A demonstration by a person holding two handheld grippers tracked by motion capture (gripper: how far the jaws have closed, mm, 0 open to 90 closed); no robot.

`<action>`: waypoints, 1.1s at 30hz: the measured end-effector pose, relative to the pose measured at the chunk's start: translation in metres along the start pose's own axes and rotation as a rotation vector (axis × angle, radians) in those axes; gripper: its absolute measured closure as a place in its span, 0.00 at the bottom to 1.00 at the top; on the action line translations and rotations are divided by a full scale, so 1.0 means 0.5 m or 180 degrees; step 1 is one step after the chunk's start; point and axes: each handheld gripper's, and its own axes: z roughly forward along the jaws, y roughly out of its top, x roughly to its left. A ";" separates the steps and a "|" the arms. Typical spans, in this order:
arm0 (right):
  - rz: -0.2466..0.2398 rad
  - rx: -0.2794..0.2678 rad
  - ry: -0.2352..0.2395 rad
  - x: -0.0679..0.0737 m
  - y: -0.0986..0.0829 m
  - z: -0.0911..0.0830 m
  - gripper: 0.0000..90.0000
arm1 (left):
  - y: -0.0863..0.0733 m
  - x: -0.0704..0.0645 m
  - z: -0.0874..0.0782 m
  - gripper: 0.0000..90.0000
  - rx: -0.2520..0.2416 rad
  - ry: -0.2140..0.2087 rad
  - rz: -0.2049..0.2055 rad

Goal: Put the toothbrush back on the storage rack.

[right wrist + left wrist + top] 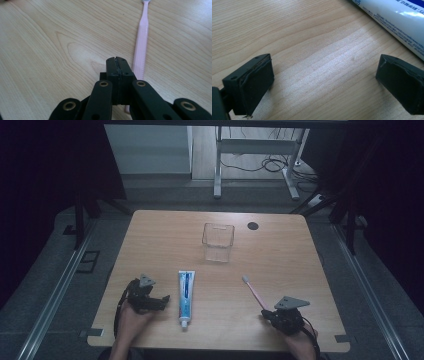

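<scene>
Black jaws of the left gripper (324, 82) gape beside the toothpaste tube (397, 22); the right gripper (116, 60) is pressed together, empty.

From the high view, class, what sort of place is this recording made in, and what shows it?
Probably a lab or workshop recording station, not a home: a lone wooden table ringed by dark curtains, metal rails on a grey floor beside it, and loose cables under a desk frame behind.

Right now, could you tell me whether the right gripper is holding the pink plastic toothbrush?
No, the right gripper has its jaws pressed together on nothing, and the pink plastic toothbrush lies on the table beside them.
</scene>
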 end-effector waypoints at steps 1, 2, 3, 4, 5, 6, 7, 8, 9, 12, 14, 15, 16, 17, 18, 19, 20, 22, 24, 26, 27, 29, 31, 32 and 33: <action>0.0002 -0.0001 -0.0018 -0.002 -0.001 0.000 0.99 | 0.000 0.000 0.000 0.02 0.0000 0.0000 0.0000; 0.0002 -0.0001 -0.0018 -0.002 -0.001 0.000 0.99 | 0.000 0.000 0.000 0.02 0.0000 0.0000 0.0000; 0.0025 -0.0007 -0.0045 -0.008 -0.003 -0.002 0.99 | 0.000 0.000 0.000 0.02 0.0000 0.0000 -0.0001; 0.0039 -0.0005 -0.0048 -0.010 -0.004 -0.003 0.99 | 0.000 0.000 0.000 0.02 0.0000 -0.0001 0.0001; 0.0054 -0.0008 -0.0070 -0.014 -0.005 -0.004 0.99 | 0.000 0.000 0.000 0.02 0.0001 -0.0001 0.0000; 0.0054 -0.0008 -0.0070 -0.014 -0.005 -0.004 0.99 | 0.000 0.000 0.000 0.01 0.0001 -0.0001 0.0000; 0.0068 -0.0014 -0.0086 -0.016 -0.005 -0.005 0.99 | 0.000 0.000 0.000 0.01 0.0000 0.0000 0.0000; 0.0097 -0.0023 -0.0119 -0.024 -0.007 -0.008 0.99 | 0.000 0.000 0.000 0.02 0.0000 -0.0001 -0.0001; 0.0097 -0.0023 -0.0119 -0.024 -0.007 -0.008 0.99 | 0.000 0.000 0.000 0.02 0.0000 -0.0001 -0.0001; 0.0154 -0.0024 -0.0161 -0.038 -0.012 -0.012 0.99 | 0.000 0.000 0.000 0.01 0.0001 0.0000 0.0001; 0.0170 -0.0033 -0.0177 -0.044 -0.013 -0.015 0.99 | 0.000 0.000 0.000 0.01 0.0002 -0.0001 0.0001; 0.0170 -0.0033 -0.0177 -0.044 -0.013 -0.015 0.99 | 0.000 0.000 0.000 0.01 0.0002 -0.0001 0.0001; 0.0196 -0.0036 -0.0171 -0.050 -0.014 -0.017 0.99 | 0.000 0.000 0.000 0.01 0.0002 -0.0001 0.0001; 0.0196 -0.0036 -0.0171 -0.050 -0.014 -0.017 0.99 | 0.000 0.000 0.000 0.01 0.0002 -0.0001 0.0001; 0.0215 -0.0034 -0.0158 -0.052 -0.014 -0.019 0.99 | 0.000 0.000 0.000 0.01 0.0001 0.0000 0.0001; 0.0218 -0.0034 -0.0153 -0.053 -0.013 -0.020 0.98 | 0.000 0.000 0.000 0.01 0.0002 0.0000 0.0001; 0.0217 -0.0030 -0.0146 -0.053 -0.012 -0.021 0.98 | 0.000 0.000 0.000 0.01 0.0001 0.0000 0.0001; 0.0214 -0.0022 -0.0128 -0.053 -0.010 -0.022 0.97 | 0.000 0.000 0.000 0.01 0.0001 0.0000 0.0001; 0.0204 -0.0013 -0.0127 -0.054 -0.004 -0.029 0.95 | 0.000 0.000 0.000 0.01 0.0000 0.0000 0.0001; 0.0235 0.0004 -0.0073 -0.057 0.001 -0.034 0.93 | 0.000 0.000 0.000 0.01 0.0000 0.0000 0.0001; 0.0234 0.0026 -0.0080 -0.058 0.003 -0.034 0.92 | 0.000 0.000 0.000 0.01 0.0000 0.0000 0.0002; 0.0222 0.0062 -0.0099 -0.059 0.005 -0.036 0.89 | 0.000 0.000 0.000 0.01 0.0000 0.0000 0.0002; 0.0213 0.0077 -0.0105 -0.060 0.008 -0.038 0.88 | 0.000 0.000 0.000 0.01 0.0000 0.0000 0.0002; 0.0213 0.0077 -0.0105 -0.060 0.008 -0.038 0.88 | 0.000 0.000 0.000 0.01 0.0000 0.0000 0.0002; 0.0209 0.0121 -0.0130 -0.063 0.011 -0.041 0.86 | 0.000 0.000 0.000 0.01 0.0000 0.0000 0.0001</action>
